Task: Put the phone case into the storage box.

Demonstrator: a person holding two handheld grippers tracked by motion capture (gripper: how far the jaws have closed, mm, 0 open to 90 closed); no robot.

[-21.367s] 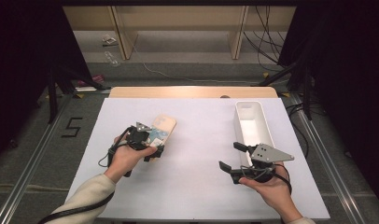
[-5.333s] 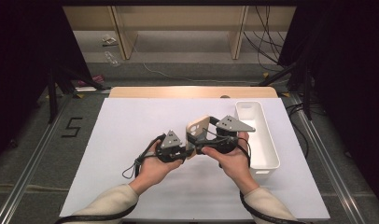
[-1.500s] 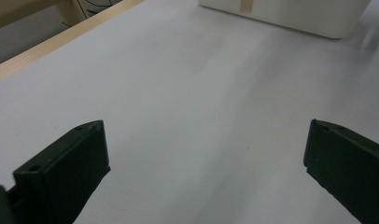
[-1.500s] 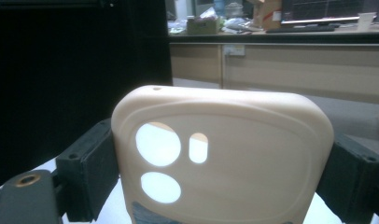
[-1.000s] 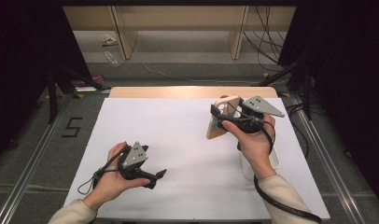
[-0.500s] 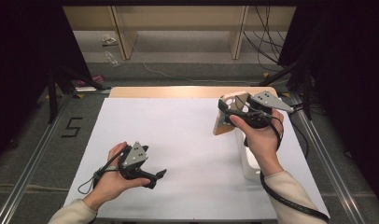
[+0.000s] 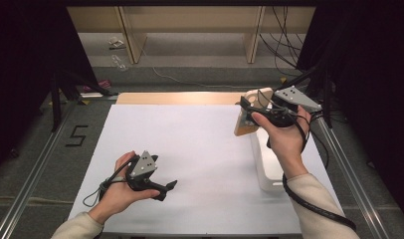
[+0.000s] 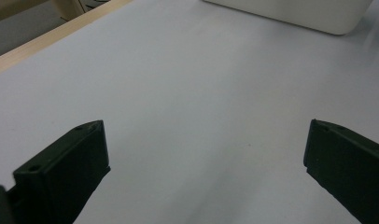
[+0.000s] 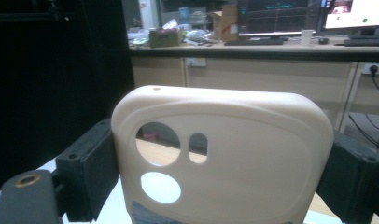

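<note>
A beige phone case (image 7: 244,121) with camera cutouts is held upright in the air at the table's far right. My right gripper (image 7: 251,113) is shut on it, one black jaw against each long side. In the right gripper view the case (image 9: 225,158) stands between the jaws, its cutouts at the left. Just in front of and below the case lies the long white tray (image 7: 267,175). My left gripper (image 7: 166,190) rests on the white sheet at the near left, open with nothing between its jaws, as the left gripper view (image 8: 206,163) confirms.
The white sheet (image 7: 190,144) covers the table, with a wooden strip (image 7: 175,98) along its far edge. The tray's end (image 8: 290,11) lies ahead of the left gripper. Cables and dark stands flank the table on both sides.
My right gripper has carried the phone case to the right and upward, toward the far right corner above the tray. The left hand has stayed in place.
</note>
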